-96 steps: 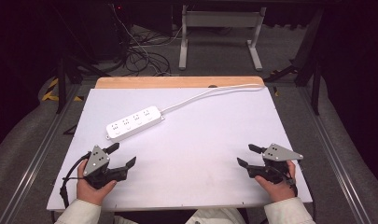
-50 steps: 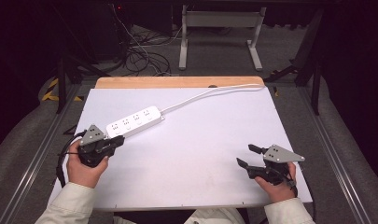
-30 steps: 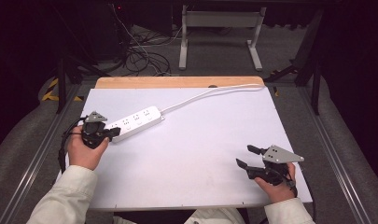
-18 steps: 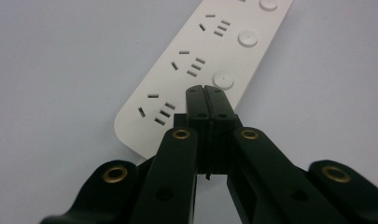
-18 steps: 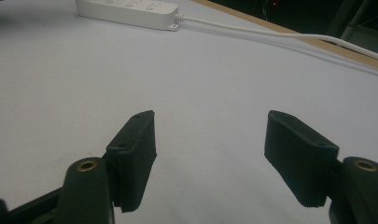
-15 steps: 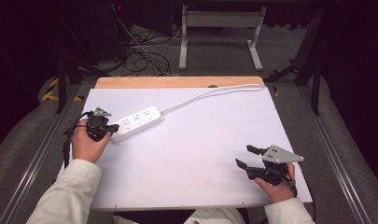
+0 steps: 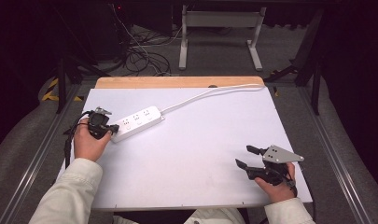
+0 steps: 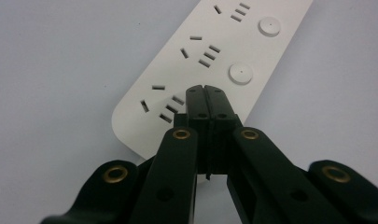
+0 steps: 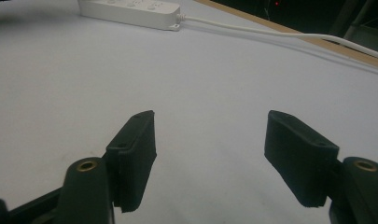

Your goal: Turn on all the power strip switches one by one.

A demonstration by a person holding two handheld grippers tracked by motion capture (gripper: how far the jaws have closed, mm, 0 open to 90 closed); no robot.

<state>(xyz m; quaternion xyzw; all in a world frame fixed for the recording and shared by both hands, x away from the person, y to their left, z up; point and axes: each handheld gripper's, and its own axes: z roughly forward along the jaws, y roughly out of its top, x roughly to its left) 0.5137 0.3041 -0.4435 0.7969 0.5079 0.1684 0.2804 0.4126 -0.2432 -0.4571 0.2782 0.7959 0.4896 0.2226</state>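
Note:
A white power strip (image 7: 137,122) lies at the left back of the white table, and its white cable (image 7: 210,92) runs off to the back right. My left gripper (image 7: 113,128) is shut with nothing between its jaws, and its tips hang over the near end of the strip. In the left gripper view the closed tips (image 8: 206,89) sit above the power strip (image 8: 196,60), just short of a round button (image 8: 240,73). My right gripper (image 7: 246,156) stands open near the front right of the table. In the right gripper view its fingers (image 9: 135,154) are wide apart over bare table, with the power strip (image 9: 130,8) far off.
The table (image 7: 200,154) has a wooden strip (image 7: 177,82) along its back edge. Behind it on the dark floor lie tangled cables (image 7: 144,60) and a grey metal stand (image 7: 219,28). Rails run along both sides of the table.
My left gripper has moved away from the front edge to the strip's near end and come down a little. The right gripper has stayed where it was.

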